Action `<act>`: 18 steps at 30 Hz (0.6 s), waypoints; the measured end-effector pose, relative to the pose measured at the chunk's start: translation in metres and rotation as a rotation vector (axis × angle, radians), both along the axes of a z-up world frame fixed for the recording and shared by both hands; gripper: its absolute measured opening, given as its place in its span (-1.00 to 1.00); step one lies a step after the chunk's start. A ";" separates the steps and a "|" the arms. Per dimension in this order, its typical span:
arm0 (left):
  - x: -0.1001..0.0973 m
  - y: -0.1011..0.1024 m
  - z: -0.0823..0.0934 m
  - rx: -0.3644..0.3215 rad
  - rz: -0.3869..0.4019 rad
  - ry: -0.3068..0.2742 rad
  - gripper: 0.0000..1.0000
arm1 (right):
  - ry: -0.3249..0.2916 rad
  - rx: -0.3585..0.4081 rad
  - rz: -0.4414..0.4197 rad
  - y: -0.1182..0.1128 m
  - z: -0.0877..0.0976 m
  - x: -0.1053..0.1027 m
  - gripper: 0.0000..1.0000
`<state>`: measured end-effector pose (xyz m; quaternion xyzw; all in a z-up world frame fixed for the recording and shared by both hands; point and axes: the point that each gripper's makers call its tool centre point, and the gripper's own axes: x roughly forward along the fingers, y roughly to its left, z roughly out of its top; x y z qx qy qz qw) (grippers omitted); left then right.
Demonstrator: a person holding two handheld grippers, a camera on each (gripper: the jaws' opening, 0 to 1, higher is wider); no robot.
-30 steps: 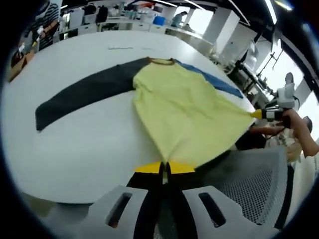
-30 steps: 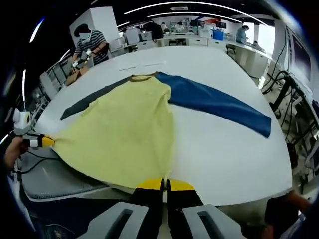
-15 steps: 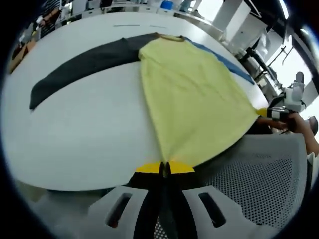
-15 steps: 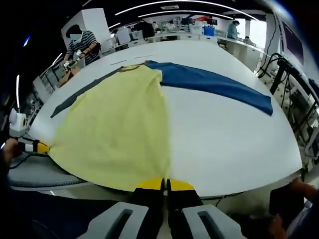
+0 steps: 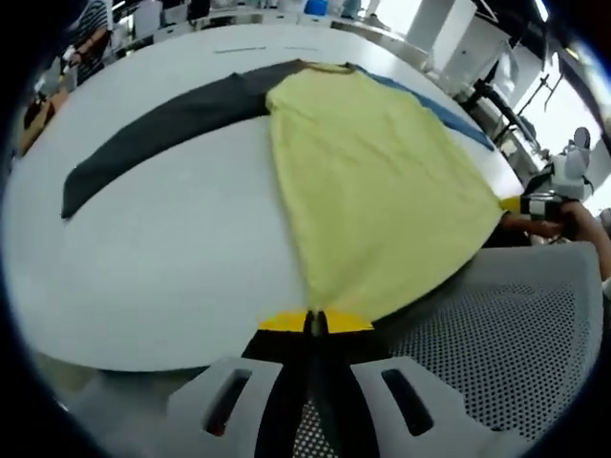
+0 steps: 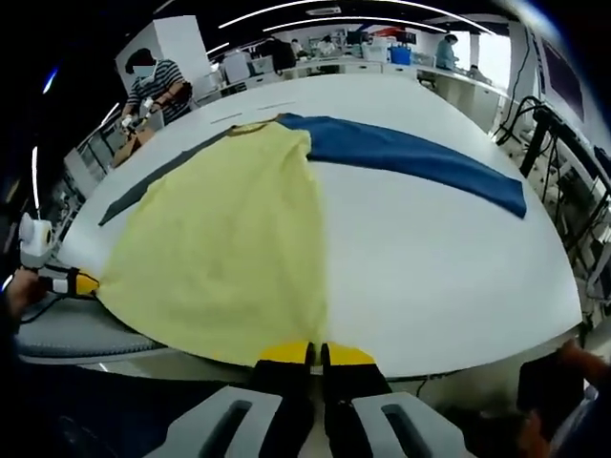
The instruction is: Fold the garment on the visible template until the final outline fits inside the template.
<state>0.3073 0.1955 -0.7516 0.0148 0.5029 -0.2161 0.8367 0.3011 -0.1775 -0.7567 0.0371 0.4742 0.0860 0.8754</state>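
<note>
Yellow-bodied garment point(image 5: 368, 181) lies spread flat on the white desk point(image 5: 172, 258), collar at the far side, hem at the near edge. One sleeve is dark grey point(image 5: 162, 129), the other blue point(image 6: 420, 162); in the left gripper view the blue sleeve is mostly hidden behind the yellow body, just a strip showing. No template outline can be made out on the desk. Two short marks near the far edge point(image 5: 258, 48), too small to read. No readable writing or brand anywhere.

Left gripper point(image 5: 315, 322): jaws pressed together on one hem corner, right at the desk edge, fabric fanning away from the yellow tips. Right gripper point(image 6: 316, 355): jaws likewise closed on the other hem corner. Each gripper shows small in the other's view, held by a hand point(image 5: 563, 221) at the far end of the hem. Grey mesh chair point(image 5: 496, 343) sits below the hem, partly cut off. Person in striped top point(image 6: 158, 91) stands at the far-left desk corner in the right gripper view.
</note>
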 end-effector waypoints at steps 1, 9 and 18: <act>0.002 0.000 0.003 -0.002 -0.005 -0.018 -0.95 | 0.001 -0.005 0.003 -0.001 0.001 0.000 -0.94; 0.014 -0.002 0.019 -0.034 -0.034 -0.119 -0.50 | -0.042 0.006 0.039 -0.001 0.014 0.009 -0.48; 0.027 -0.009 0.027 -0.069 -0.071 -0.200 0.17 | -0.133 0.026 0.042 -0.008 0.031 0.034 0.17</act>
